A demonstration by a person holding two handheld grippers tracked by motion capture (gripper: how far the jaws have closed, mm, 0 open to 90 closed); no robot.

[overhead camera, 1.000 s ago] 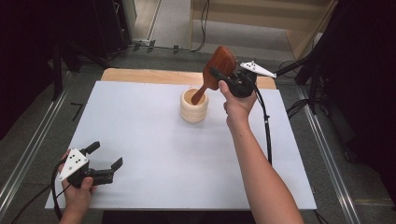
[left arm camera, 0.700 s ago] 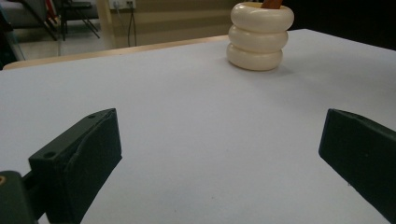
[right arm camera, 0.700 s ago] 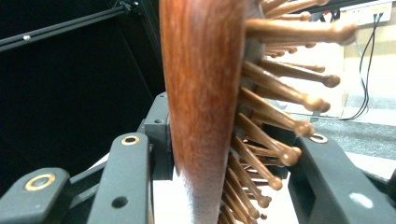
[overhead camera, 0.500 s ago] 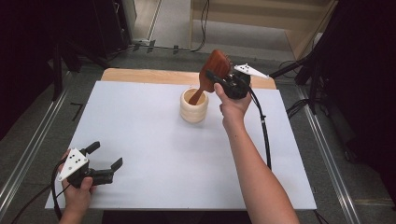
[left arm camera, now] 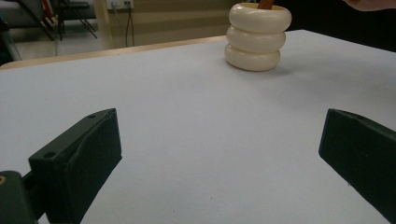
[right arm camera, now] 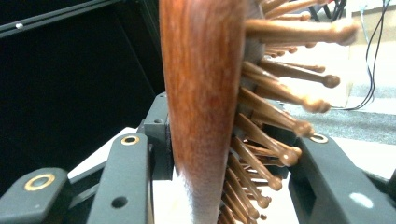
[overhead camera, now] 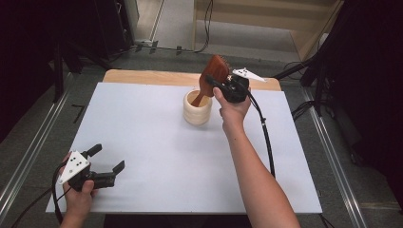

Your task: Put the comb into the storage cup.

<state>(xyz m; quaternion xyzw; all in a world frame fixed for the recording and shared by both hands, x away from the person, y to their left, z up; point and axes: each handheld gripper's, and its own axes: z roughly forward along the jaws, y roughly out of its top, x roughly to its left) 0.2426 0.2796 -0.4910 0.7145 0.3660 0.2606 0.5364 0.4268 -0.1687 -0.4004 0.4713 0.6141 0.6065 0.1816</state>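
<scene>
A cream ribbed cup point(overhead camera: 197, 108) stands upright toward the back of the white table top point(overhead camera: 157, 142). My right gripper point(overhead camera: 219, 84) is shut on a reddish wooden hairbrush point(overhead camera: 212, 76), which tilts with its handle down inside the cup. In the right gripper view the brush point(right arm camera: 205, 93) stands between the two jaws, wooden bristles pointing right. Near the front left corner my left gripper point(overhead camera: 105, 161) rests low over the table, open with nothing between its jaws. In the left gripper view point(left arm camera: 219, 154) the cup point(left arm camera: 258, 36) stands far off at the upper right.
A bare wooden strip point(overhead camera: 142, 77) runs along the table's back edge. Metal rails point(overhead camera: 332, 156) flank the table on both sides. A black cable point(overhead camera: 263, 137) trails from the right gripper along the person's forearm. Dark stands and cables sit on the floor behind.
The right gripper has moved left and down with the brush, pushing its handle deeper into the cup. The left gripper has stayed in place.
</scene>
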